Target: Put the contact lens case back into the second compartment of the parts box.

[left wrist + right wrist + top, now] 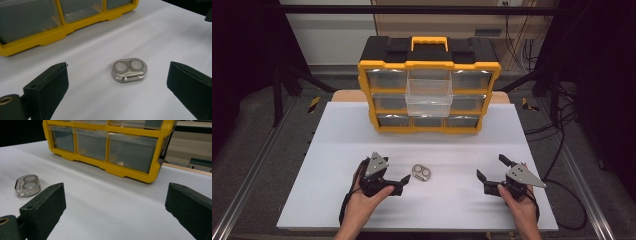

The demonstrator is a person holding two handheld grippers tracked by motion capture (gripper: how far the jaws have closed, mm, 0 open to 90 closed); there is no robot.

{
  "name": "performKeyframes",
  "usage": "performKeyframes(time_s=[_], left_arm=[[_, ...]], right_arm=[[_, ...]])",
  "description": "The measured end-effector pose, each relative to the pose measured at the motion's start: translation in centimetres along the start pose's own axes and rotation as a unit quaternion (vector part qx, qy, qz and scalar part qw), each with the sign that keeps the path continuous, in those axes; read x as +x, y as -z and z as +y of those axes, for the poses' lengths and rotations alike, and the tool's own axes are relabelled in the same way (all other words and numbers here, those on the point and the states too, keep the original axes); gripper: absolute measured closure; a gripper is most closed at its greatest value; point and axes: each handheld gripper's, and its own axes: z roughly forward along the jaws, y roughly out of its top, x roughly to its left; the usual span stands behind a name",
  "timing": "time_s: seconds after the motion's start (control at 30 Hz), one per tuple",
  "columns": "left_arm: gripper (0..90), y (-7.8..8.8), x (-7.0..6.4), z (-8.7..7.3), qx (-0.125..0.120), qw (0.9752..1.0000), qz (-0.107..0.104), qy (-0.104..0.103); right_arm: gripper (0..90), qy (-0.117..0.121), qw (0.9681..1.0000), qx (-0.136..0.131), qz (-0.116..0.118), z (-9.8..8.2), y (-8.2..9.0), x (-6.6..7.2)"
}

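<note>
White sheeting covered the table [362, 135] in a dim room. Both grippers sat wide open, holding nothing. A small metal two-ringed piece [422, 173] lay flat just beyond the left gripper [398, 179], well apart from the right gripper [492, 172]. Behind stood a yellow drawer cabinet [428, 65], one clear drawer [429, 96] pulled out, seemingly empty.
</note>
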Motion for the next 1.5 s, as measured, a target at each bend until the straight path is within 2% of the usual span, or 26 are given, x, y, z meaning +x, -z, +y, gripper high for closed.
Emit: performKeyframes(time_s=[0.1,0.37,0.53,0.63,0.77,0.93,1.03,1.23,1.27,1.37,1.5], left_arm=[[3.7,-0.9,-0.5,0.4,0.013,0.9999,-0.006,-0.001],[3.8,-2.8,-1.7,1.4,0.037,0.9992,-0.010,-0.010],[4.1,-4.2,-2.5,2.0,0.066,0.9975,-0.006,-0.026],[4.7,-5.3,-2.9,2.0,0.082,0.9963,-0.007,-0.027],[6.8,-6.7,-3.0,1.7,0.102,0.9945,0.002,-0.024],[13.8,-7.7,-2.9,1.3,0.116,0.9929,0.016,-0.022],[15.7,-8.3,-2.9,1.1,0.126,0.9918,0.016,-0.017],[20.3,-9.0,-3.0,1.0,0.137,0.9902,0.021,-0.012],[22.2,-9.1,-3.0,1.0,0.138,0.9900,0.031,-0.011],[25.8,-9.4,-3.1,0.9,0.144,0.9891,0.030,-0.009],[26.1,-9.7,-3.1,0.7,0.150,0.9883,0.029,-0.008]], right_arm=[[3.5,0.009,1.0000,0.004,0.001,0.0,-0.1,0.2],[3.4,0.010,0.9999,0.009,0.001,0.0,-0.1,0.2],[3.4,0.007,0.9999,0.008,-0.002,0.0,-0.1,0.1],[3.4,0.006,0.9999,0.008,-0.002,0.0,-0.1,0.1],[3.4,0.006,0.9999,0.010,-0.002,0.0,-0.1,0.0],[3.5,0.009,0.9999,0.011,0.002,0.0,-0.1,0.2],[3.5,0.012,0.9998,0.014,0.004,-0.1,-0.2,0.3],[3.6,0.015,0.9997,0.016,0.005,-0.1,-0.3,0.4],[3.7,0.015,0.9997,0.017,0.006,-0.1,-0.3,0.4],[3.7,0.015,0.9997,0.017,0.007,-0.1,-0.3,0.4],[3.7,0.016,0.9997,0.017,0.006,-0.1,-0.3,0.3]])
